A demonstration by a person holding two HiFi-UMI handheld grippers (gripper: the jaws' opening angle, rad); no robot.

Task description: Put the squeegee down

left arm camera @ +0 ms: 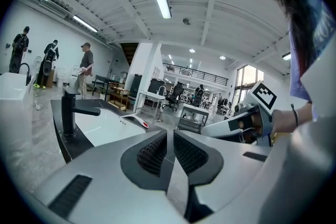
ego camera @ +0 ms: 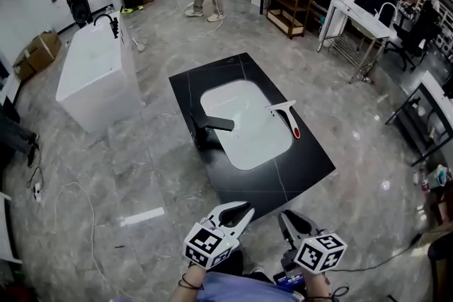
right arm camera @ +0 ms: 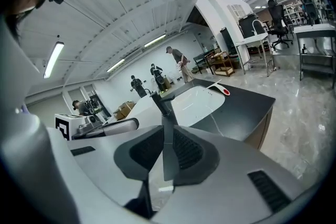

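The white squeegee with a red-tipped handle [ego camera: 287, 118] lies flat at the right of centre in the head view. It rests on the black stone desk [ego camera: 304, 166], with its blade end at the right rim of the white inset basin [ego camera: 241, 131] and its handle pointing toward the lower right. Neither gripper touches it. The black tap [ego camera: 209, 125] stands across the basin from it, to the left.

The left gripper [ego camera: 243, 211] and the right gripper [ego camera: 285, 217] sit at the bottom of the frame, well apart from the desk. Each has its jaws drawn in to a bare slit, with nothing between them.

The put-down looks finished. The squeegee lies steady and should need no further handling. The next move probably calls only for keeping both grippers clear of the desk edge.
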